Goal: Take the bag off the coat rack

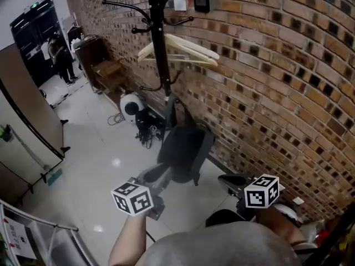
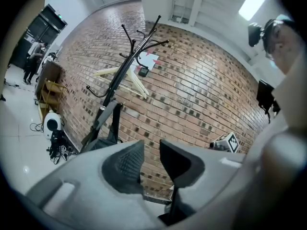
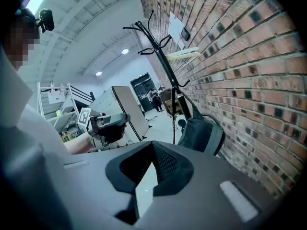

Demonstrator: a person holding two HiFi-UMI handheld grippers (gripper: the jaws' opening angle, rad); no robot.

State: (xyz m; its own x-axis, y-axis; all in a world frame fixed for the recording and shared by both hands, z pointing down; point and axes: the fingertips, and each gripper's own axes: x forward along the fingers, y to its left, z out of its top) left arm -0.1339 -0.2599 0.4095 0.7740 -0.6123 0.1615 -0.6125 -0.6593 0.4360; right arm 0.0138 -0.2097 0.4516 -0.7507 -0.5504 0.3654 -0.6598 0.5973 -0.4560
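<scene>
A dark grey bag point(image 1: 186, 147) hangs low on the black coat rack point(image 1: 160, 43) by its strap, against the brick wall. It also shows as the bag point(image 2: 106, 137) left of my left jaws, and as the bag point(image 3: 202, 134) ahead of the right ones. A wooden hanger point(image 1: 178, 51) sits higher on the rack. My left gripper point(image 1: 153, 175) points at the bag's lower left edge, its jaws a little apart with nothing between them. Whether it touches the bag I cannot tell. My right gripper point(image 1: 224, 180) is low to the bag's right, jaws together and empty.
A white round device point(image 1: 131, 105) with cables lies on the floor by the rack's foot. A wooden stand point(image 1: 108, 71) is further along the brick wall point(image 1: 277, 82). A person point(image 1: 60, 57) stands far off. A brown partition point(image 1: 28, 104) is at left.
</scene>
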